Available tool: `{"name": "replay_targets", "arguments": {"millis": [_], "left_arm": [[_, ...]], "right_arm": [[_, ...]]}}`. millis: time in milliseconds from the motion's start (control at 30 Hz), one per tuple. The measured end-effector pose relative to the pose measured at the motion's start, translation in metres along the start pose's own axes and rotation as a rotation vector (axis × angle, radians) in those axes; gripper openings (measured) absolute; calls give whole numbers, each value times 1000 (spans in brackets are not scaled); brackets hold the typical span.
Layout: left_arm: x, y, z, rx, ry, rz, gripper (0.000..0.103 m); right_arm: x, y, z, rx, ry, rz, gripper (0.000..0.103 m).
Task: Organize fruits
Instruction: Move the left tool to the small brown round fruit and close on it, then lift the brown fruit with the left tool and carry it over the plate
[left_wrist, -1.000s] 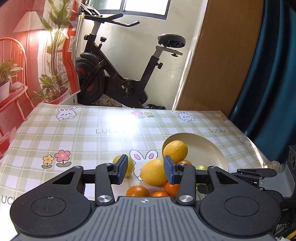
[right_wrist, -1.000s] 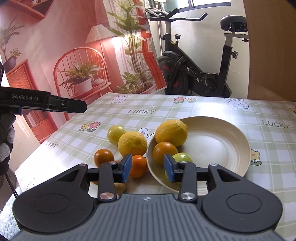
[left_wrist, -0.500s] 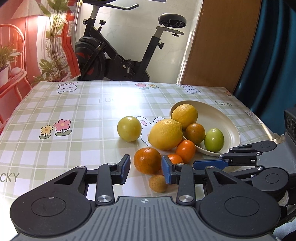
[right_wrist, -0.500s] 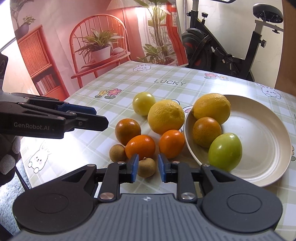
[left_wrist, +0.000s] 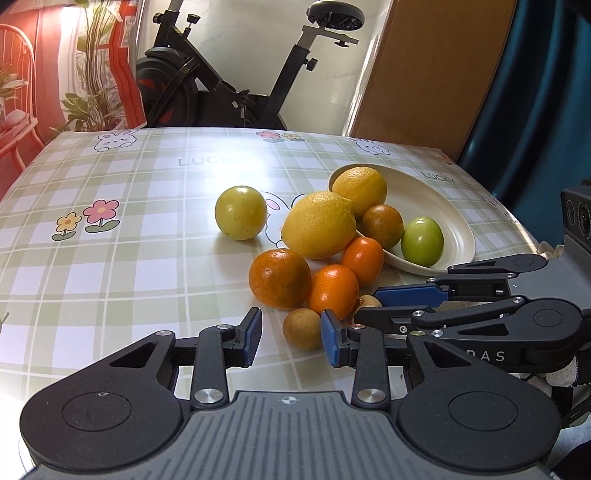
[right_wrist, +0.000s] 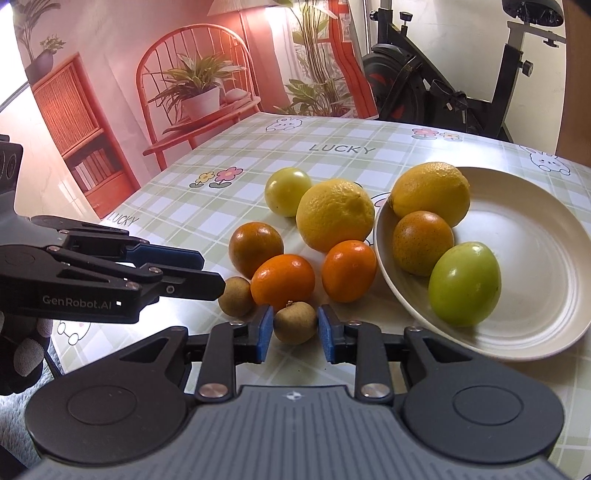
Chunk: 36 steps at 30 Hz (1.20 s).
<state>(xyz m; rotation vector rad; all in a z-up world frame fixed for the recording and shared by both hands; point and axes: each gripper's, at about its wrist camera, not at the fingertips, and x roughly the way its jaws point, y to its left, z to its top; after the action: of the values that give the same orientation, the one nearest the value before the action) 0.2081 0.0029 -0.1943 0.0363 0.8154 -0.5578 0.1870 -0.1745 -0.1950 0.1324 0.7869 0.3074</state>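
Note:
A cream plate (right_wrist: 535, 295) holds a lemon (right_wrist: 430, 192), a brownish orange (right_wrist: 423, 242) and a green fruit (right_wrist: 465, 284). Left of it on the table lie another lemon (right_wrist: 334, 214), a yellow-green fruit (right_wrist: 288, 190), a dark orange (right_wrist: 255, 248) and two small oranges (right_wrist: 282, 282). My right gripper (right_wrist: 295, 332) is shut on a small brown longan (right_wrist: 295, 323) that rests on the cloth. My left gripper (left_wrist: 291, 334) is low over the table with its jaws closing. A second longan (left_wrist: 301, 328) lies between them near the right pad, with the left pad clear of it.
The two grippers almost meet at the near side of the pile: the right gripper (left_wrist: 369, 304) comes in from the right, the left gripper (right_wrist: 212, 271) from the left. A checked tablecloth (left_wrist: 147, 258) covers the table. An exercise bike (left_wrist: 236, 92) stands behind it.
Both grippers came down and closer to the fruit pile. The right jaws narrowed onto a longan; the left jaws narrowed a little, with the other longan now between them.

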Motion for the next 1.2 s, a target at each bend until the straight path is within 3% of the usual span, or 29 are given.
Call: {"name": "replay_targets", "arguments": {"millis": [767,833,1200], "left_arm": [[14,-9,0,22,41,28,37],[16,-11,1,30,47,34,30],[-4,-16,-15,1,6,44,29]], "right_arm": [[-19,-15,-17,53,-37,-19,29],[-19,-15,-17,55,-38,-19,29],[-19,-16,-18,67,-45,-30,30]]}}
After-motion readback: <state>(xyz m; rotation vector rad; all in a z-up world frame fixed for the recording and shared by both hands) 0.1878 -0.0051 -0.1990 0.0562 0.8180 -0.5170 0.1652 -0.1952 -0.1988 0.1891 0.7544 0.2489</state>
